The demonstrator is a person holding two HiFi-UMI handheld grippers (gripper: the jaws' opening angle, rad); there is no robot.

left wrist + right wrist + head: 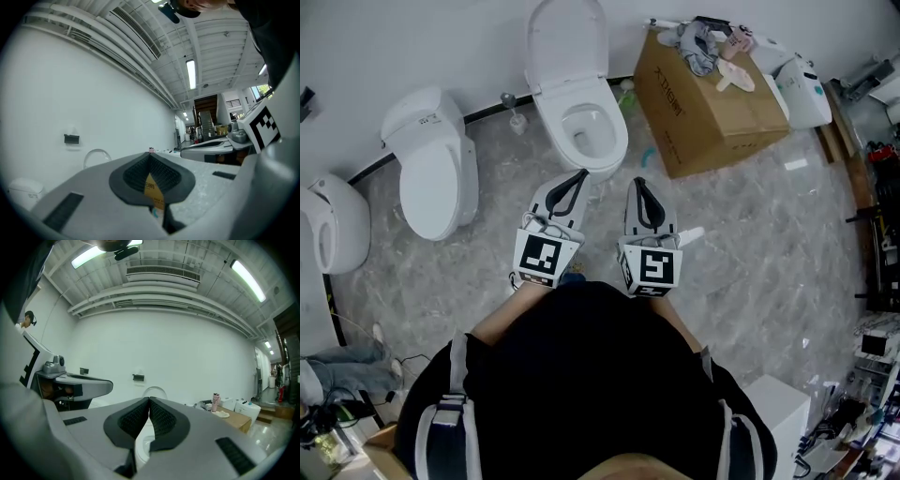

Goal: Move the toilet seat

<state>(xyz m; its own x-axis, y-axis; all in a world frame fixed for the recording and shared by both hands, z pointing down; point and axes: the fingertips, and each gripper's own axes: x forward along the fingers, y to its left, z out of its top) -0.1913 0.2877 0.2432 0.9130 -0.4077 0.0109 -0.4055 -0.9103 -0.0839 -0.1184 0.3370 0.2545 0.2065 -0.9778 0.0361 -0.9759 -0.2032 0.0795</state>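
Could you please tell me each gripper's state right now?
Left grey two-jaw gripper: closed, holding nothing.
Right grey two-jaw gripper: closed, holding nothing.

Both tongs, left (pixel 578 178) and right (pixel 638 184), point level and forward side by side, jaws closed, empty.

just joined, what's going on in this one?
A person stands facing a white toilet with its lid raised, holding a grey two-jaw gripper in each hand. The left gripper and right gripper are both shut with nothing between the jaws, held level side by side near the front of the bowl. No contact with the toilet shows. A closed white toilet stands to its left and a brown cardboard box to its right.
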